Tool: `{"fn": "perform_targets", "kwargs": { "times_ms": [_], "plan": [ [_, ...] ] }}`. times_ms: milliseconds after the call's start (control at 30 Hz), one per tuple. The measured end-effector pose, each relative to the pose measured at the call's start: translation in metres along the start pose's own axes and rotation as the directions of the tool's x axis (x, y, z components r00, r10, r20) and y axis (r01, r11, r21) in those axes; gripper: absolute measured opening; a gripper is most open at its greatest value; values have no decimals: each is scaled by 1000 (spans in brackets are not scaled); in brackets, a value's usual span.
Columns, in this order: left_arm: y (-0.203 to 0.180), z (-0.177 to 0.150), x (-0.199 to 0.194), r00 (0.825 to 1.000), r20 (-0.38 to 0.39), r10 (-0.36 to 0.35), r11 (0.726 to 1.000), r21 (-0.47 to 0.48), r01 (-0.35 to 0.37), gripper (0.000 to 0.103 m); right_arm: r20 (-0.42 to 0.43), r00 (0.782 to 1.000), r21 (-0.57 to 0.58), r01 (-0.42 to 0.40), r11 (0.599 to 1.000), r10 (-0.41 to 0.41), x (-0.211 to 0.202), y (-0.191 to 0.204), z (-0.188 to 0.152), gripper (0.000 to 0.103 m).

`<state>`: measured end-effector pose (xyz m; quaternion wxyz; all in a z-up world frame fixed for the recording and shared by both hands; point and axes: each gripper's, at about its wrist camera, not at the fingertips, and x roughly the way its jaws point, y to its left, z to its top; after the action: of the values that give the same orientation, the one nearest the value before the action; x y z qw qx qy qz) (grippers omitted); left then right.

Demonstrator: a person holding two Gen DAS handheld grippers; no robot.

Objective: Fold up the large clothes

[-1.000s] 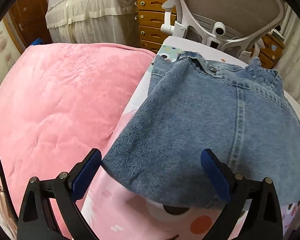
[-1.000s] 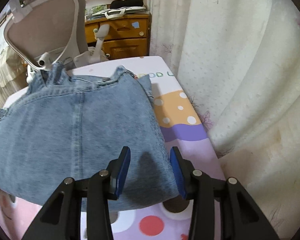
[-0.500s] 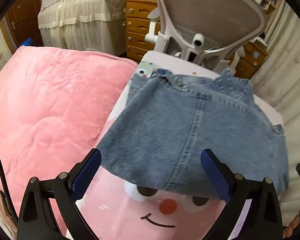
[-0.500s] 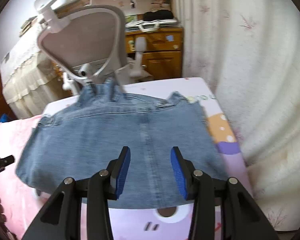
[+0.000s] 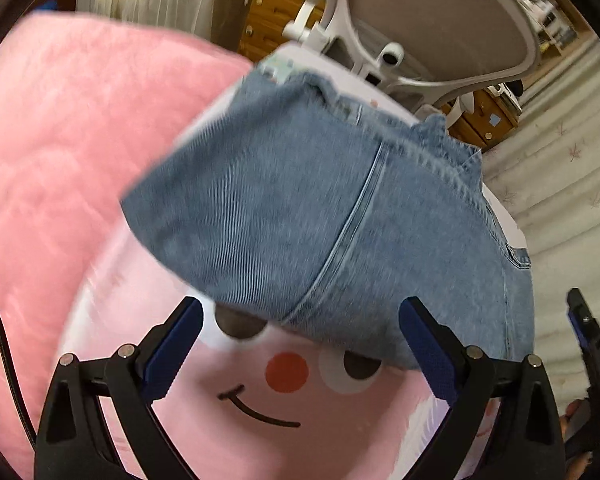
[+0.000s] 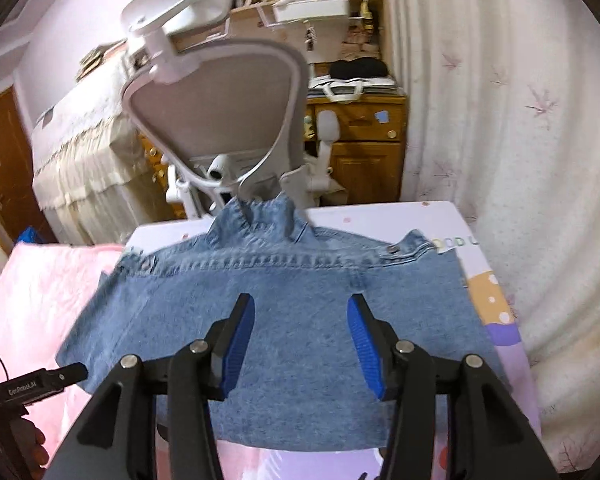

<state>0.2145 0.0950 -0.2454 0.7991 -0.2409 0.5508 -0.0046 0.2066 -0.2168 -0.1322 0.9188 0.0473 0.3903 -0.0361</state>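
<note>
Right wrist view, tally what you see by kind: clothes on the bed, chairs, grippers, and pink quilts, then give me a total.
Denim garment, folded on the printed sheet: 1
Office chair: 1
Grippers: 2, the right gripper with fingers apart over the denim, and the left gripper at the frame's left edge
Pink quilt: 1
Total: 5

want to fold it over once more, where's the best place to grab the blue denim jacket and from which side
Judging by its pose, take the folded blue denim jacket at its two near corners, one per gripper, coming in low from the near side. It lies flat on the pink cartoon-face mat with the collar at the far end. Left gripper and right gripper are both open and hold nothing.
</note>
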Motion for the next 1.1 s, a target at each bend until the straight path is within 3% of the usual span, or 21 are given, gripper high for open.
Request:
{"fn": "perform_targets", "kwargs": {
  "times_ms": [200, 267, 567, 733, 800, 900, 967, 1033, 1067, 1100],
  "plan": [
    [28, -18, 34, 985, -21, -171, 979, -120, 167, 96, -21, 1000, -131, 14, 991, -17, 30, 29, -30, 49],
    [32, -21, 36, 975, 33, -221, 966, -132, 223, 98, -50, 999, -148, -1, 989, -6, 44, 35, -39, 49],
    [25, -1, 57, 933, 142, -331, 933, -97, 346, 100, -130, 991, -157, -60, 986, 40, 74, 49, -67, 43],
    [19, 8, 64, 922, 157, -355, 924, -94, 371, 99, -113, 993, -158, -62, 985, 44, 74, 48, -75, 43],
    [19, 14, 64, 926, 166, -338, 929, -101, 357, 95, -107, 993, -163, -60, 985, 43, 73, 49, -77, 43],
    [18, 20, 59, 950, 176, -258, 955, -104, 279, 66, -105, 994, -166, -58, 984, 41, 73, 51, -78, 43],
    [14, 26, 54, 957, 186, -221, 969, -65, 236, 38, -113, 993, -160, -61, 985, 43, 73, 53, -77, 43],
    [4, 34, 46, 962, 201, -182, 982, -13, 189, 19, -126, 991, -156, -66, 986, 46, 72, 53, -73, 41],
    [-3, 37, 42, 966, 206, -154, 988, 23, 153, 14, -133, 990, -146, -73, 987, 53, 71, 53, -70, 38],
    [-9, 39, 39, 969, 207, -138, 990, 60, 128, 13, -134, 990, -141, -72, 987, 53, 71, 52, -68, 27]
  ]
}}
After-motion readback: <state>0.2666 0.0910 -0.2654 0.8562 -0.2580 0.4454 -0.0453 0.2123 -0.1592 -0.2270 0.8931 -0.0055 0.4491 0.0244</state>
